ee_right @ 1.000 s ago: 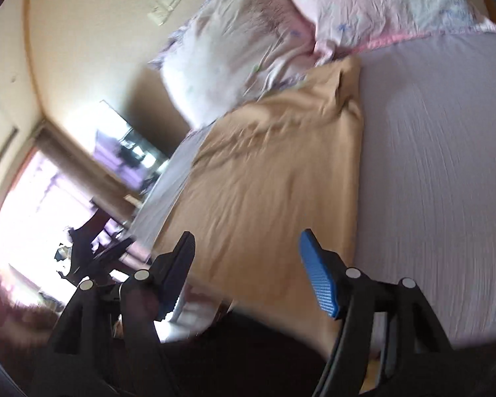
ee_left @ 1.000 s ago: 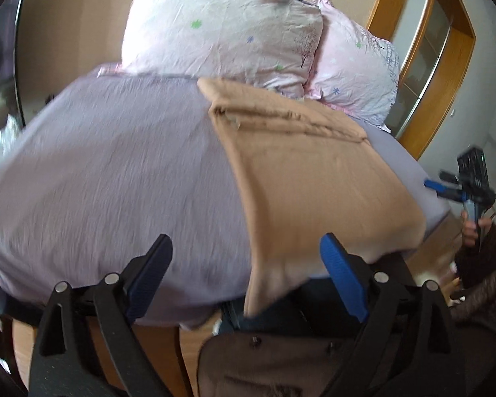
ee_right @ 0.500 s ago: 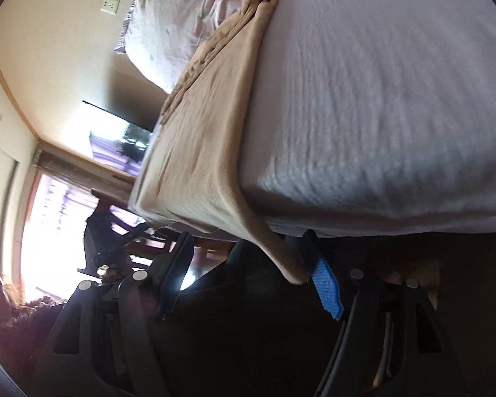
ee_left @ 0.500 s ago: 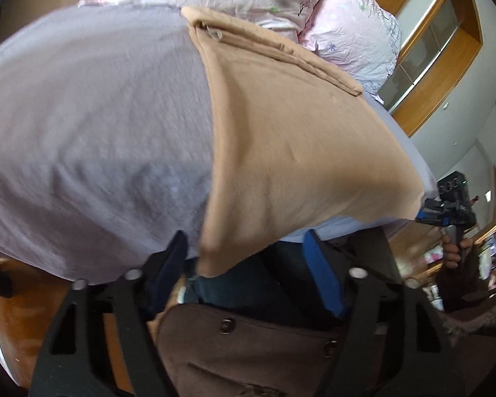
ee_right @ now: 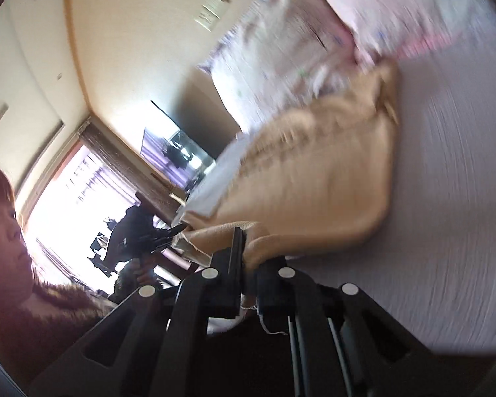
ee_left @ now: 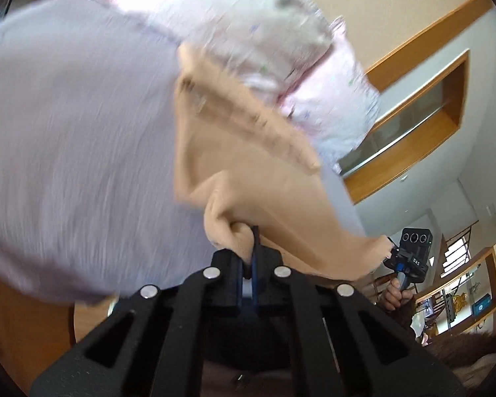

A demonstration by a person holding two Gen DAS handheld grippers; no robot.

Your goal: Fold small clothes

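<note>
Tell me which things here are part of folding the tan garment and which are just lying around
In the job: tan garment, left gripper, right gripper, both shut on its near edge.
Just there: pillows, bed sheet, wall screen.

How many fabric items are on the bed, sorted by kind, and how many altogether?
Garment: 1, tan, pinched at its near edge by both grippers
Pillow: 2
Sheet: 1, lilac
Total: 4
</note>
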